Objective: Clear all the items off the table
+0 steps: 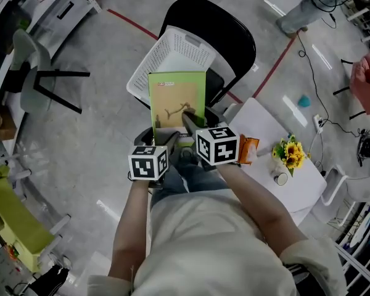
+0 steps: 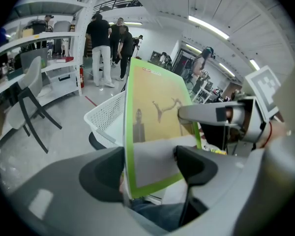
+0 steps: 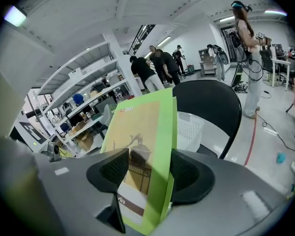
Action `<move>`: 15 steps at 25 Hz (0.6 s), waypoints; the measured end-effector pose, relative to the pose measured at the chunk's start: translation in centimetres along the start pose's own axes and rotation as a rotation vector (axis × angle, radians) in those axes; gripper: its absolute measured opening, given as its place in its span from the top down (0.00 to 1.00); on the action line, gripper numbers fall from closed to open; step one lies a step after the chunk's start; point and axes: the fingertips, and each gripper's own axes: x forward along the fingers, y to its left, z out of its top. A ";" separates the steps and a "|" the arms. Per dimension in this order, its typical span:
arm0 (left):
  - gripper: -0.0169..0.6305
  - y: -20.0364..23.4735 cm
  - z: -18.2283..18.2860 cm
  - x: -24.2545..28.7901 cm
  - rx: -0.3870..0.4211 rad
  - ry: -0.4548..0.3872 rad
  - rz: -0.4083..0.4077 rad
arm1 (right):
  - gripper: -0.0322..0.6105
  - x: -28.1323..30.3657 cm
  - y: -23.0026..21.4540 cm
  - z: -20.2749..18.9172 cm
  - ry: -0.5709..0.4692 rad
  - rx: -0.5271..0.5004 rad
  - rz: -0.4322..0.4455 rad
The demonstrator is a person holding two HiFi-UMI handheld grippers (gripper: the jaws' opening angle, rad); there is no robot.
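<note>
Two hand-held grippers together hold one flat green box [image 1: 176,97] upright in the air, in front of the person's chest. The box has a beige picture panel on its face.

The left gripper [image 1: 166,142] is closed on a lower corner of the box. In the left gripper view, the box [image 2: 155,127] stands between the two dark pads. One pad sits against its narrow edge and the other against its face. This gripper [image 2: 147,166] has its jaws set wide.

The right gripper [image 1: 191,123] clamps the box lower down on its right side. In the right gripper view, the box [image 3: 145,141] fills the gap between the pads, which press on its front and back. This gripper [image 3: 145,168] has its jaws set narrower than the left one's.

Just beyond the box, a white basket [image 1: 172,57] with perforated walls sits on the seat of a black chair [image 1: 234,36]. The box is above the near rim of the basket and not inside it.

To the person's right stands a small white table [image 1: 265,125]. On it are an orange packet [image 1: 248,150] near the right gripper and a bunch of sunflowers [image 1: 290,150] further along.
</note>
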 end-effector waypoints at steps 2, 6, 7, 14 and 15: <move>0.45 0.6 0.1 0.5 -0.001 0.013 -0.001 | 0.57 0.9 -0.1 -0.1 0.012 0.013 0.000; 0.45 2.2 0.3 1.6 0.004 0.042 -0.012 | 0.57 2.8 -0.2 -0.3 0.036 0.041 -0.009; 0.45 2.6 0.4 1.8 0.006 0.048 -0.014 | 0.57 3.4 -0.2 -0.3 0.041 0.047 -0.012; 0.46 5.9 0.6 4.0 0.023 0.121 -0.040 | 0.57 7.4 -0.4 -1.0 0.106 0.099 -0.033; 0.46 6.3 0.7 4.3 0.029 0.131 -0.042 | 0.56 7.9 -0.4 -1.1 0.114 0.110 -0.034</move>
